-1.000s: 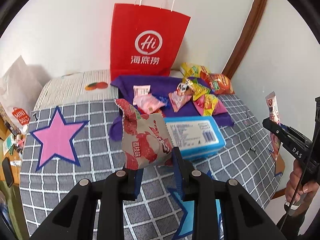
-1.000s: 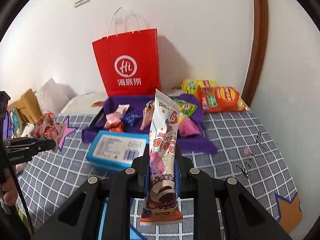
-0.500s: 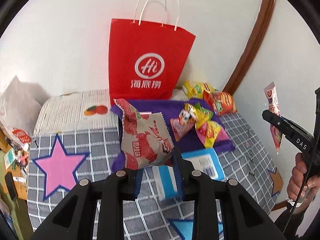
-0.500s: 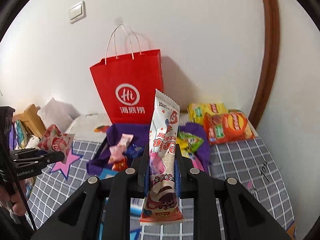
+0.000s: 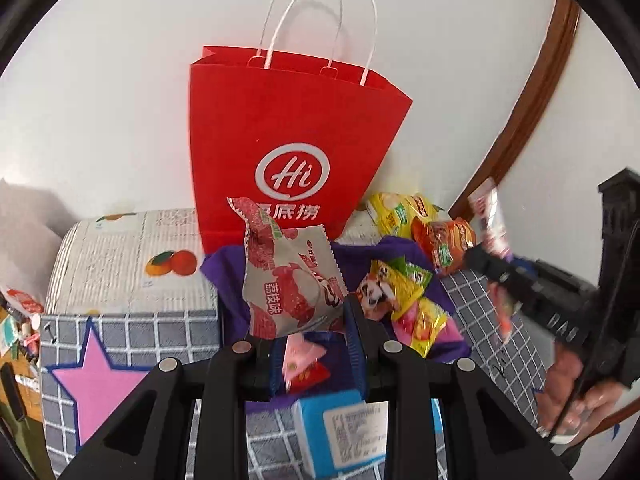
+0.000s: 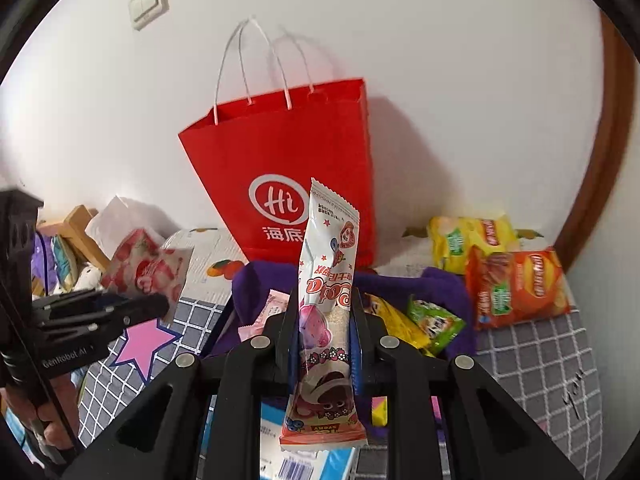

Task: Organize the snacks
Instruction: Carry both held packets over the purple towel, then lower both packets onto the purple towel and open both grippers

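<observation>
My left gripper (image 5: 310, 320) is shut on a grey-and-red lychee snack packet (image 5: 288, 280), held up in front of the red paper bag (image 5: 292, 144). My right gripper (image 6: 324, 320) is shut on a long white-and-pink snack bar wrapper (image 6: 326, 300) standing upright between its jaws. The red paper bag (image 6: 288, 184) stands open against the wall behind a purple cloth (image 6: 444, 284) strewn with small snack packets. In the left wrist view the right gripper (image 5: 496, 264) shows at the right edge; in the right wrist view the left gripper (image 6: 160, 300) with its packet (image 6: 148, 272) shows at the left.
A blue-and-white box (image 5: 348, 428) lies on the checked bedspread (image 5: 132, 332) just below both grippers. Yellow and orange chip bags (image 6: 516, 284) rest at the right by the wall. A brown door frame (image 5: 524, 120) runs up the right side. Clutter sits at the far left.
Both grippers have moved forward and up toward the red bag, which looks larger and nearer. The blue box has slid down toward the bottom of both views. Both packets stay gripped.
</observation>
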Demonstrator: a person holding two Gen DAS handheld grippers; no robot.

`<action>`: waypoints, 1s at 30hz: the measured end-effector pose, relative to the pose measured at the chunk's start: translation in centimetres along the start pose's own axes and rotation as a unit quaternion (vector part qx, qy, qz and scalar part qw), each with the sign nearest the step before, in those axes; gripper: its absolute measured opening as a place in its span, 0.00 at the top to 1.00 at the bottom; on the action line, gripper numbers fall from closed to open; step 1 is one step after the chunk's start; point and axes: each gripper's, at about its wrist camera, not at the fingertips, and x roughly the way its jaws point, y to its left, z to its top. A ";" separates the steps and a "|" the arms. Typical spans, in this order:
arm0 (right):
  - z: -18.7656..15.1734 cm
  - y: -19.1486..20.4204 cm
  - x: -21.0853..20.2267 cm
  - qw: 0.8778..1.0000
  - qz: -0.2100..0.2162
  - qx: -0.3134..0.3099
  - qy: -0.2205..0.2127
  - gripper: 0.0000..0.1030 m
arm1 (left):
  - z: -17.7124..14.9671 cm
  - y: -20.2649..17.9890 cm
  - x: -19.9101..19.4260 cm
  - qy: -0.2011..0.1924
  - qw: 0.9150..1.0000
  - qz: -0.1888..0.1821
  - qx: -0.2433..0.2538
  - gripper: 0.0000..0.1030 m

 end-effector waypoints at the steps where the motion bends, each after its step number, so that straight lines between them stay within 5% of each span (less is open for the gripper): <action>1: 0.0 -0.1 0.8 1.000 0.002 -0.005 0.005 0.81 | 0.4 -0.1 0.5 -0.001 1.000 0.002 0.001 0.75; 11: -1.1 -3.7 7.3 0.994 0.046 0.003 0.103 0.81 | -0.4 0.0 6.3 0.044 0.999 0.020 0.004 0.75; 17: -1.5 -4.4 8.0 0.991 0.049 0.004 0.122 0.81 | -0.8 0.0 7.0 0.048 0.998 0.036 0.008 0.75; 30: -2.9 -3.6 10.9 0.987 -0.004 -0.019 0.160 0.79 | -1.0 0.3 8.8 0.074 0.997 0.030 -0.001 0.75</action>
